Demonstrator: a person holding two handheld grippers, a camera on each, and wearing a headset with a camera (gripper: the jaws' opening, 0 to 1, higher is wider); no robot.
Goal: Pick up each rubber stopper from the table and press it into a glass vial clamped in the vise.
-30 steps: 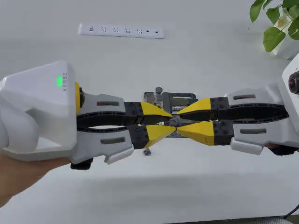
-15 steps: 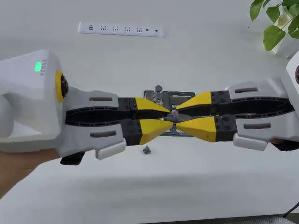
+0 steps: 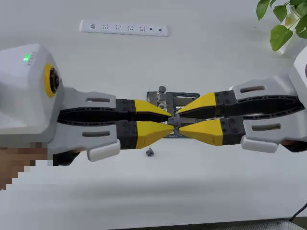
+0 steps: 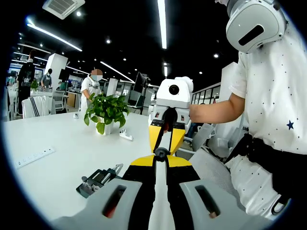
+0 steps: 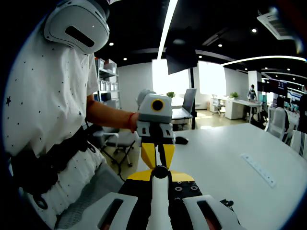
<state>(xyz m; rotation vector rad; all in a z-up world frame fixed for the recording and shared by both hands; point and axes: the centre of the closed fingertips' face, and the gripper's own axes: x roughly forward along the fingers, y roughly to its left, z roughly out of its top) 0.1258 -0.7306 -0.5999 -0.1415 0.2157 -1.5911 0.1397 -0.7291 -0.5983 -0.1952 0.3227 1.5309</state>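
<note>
A small grey rubber stopper hangs in the air where the yellow tips of both grippers meet. My left gripper comes in from the left, my right gripper from the right, and each looks shut on the stopper. The same stopper sits at the left gripper's own tips and at the right gripper's own tips. Behind them on the white table stands the metal vise with a glass vial upright in it. Another stopper lies loose on the table in front.
A white power strip lies at the table's far side. A potted plant stands at the far right. The vise and plant also show in the left gripper view. A person in a headset stands close behind both grippers.
Both grippers have slid a little to the left, tips still together on the stopper. The left gripper's body has swung further left and nearer the head camera.
</note>
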